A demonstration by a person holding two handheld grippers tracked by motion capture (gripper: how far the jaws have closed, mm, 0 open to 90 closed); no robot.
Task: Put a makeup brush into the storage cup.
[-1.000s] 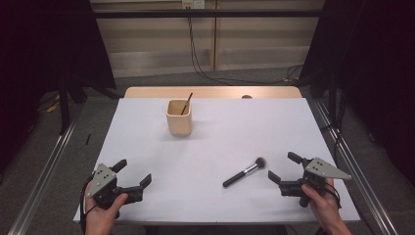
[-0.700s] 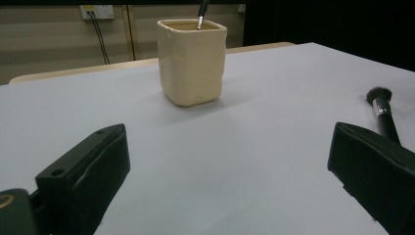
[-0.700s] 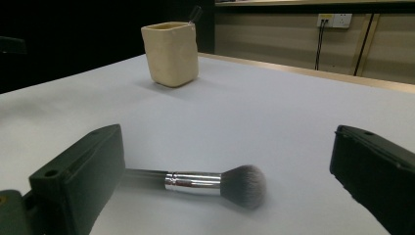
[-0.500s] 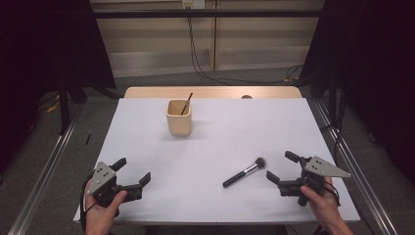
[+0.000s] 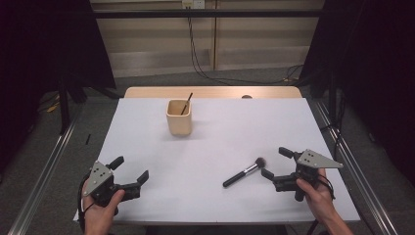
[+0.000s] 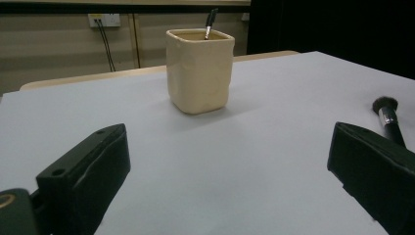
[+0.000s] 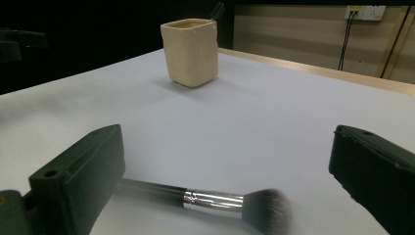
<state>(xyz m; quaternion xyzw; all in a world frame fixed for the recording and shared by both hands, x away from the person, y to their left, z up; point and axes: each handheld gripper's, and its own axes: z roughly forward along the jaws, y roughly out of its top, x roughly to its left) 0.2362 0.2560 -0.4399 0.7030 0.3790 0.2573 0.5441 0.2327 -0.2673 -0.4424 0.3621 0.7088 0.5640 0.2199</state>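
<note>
Resting at the near-left corner of the white rectangular tabletop [image 5: 215, 147], the person's left hand [image 5: 100, 215] comes in from the bottom edge and grips the left gripper [image 5: 130, 171], a black two-jaw tool with a grey three-cornered plate on top. It points forward and to the right, and its jaws stand wide apart with nothing between them. Farther back, left of centre, a cream square ceramic cup [image 5: 179, 117] stands upright with a thin dark stick [image 5: 186, 103] leaning out of it. Toward the near right, a black-handled makeup brush with a silver collar and dark soft bristles [image 5: 243, 172] lies flat on the tabletop, bristles pointing away and to the right. Just beside its bristle end sits the right gripper [image 5: 277, 163], held low over the tabletop by the person's right hand [image 5: 315, 196], wrist angled in from the bottom right and the tool pointing left. Its jaws are spread wide. In the right gripper view the brush lies across the gap between them, its handle passing behind the left jaw; whether it touches cannot be told.
</note>
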